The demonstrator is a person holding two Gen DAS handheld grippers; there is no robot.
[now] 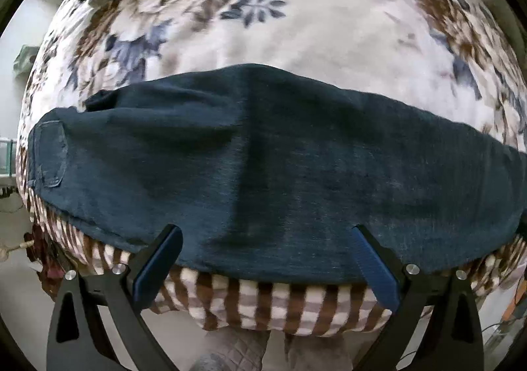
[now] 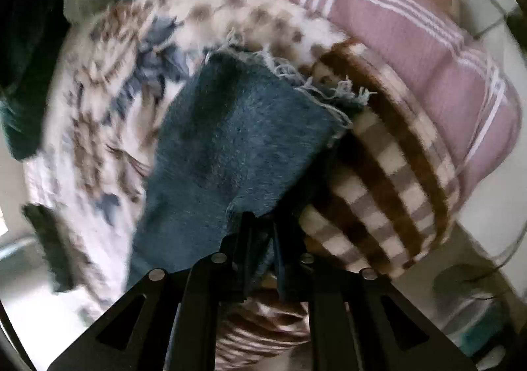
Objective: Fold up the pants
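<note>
The right tongs (image 2: pixel 262 236) pinch the frayed leg end of the pants (image 1: pixel 263 173), likely to carry it over for a fold, tilted steeply down. The left tongs (image 1: pixel 266 259), spread and empty, point straight down over the pants along the bed's (image 1: pixel 329 35) near edge.

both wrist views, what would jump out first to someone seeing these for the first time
The dark blue jeans dominate, stretched across a floral blanket with a back pocket at the far left of the left wrist view. In the right wrist view, the right gripper is shut on the jeans near their frayed hem. The left gripper hangs open above the near edge, over a brown checked blanket.
</note>
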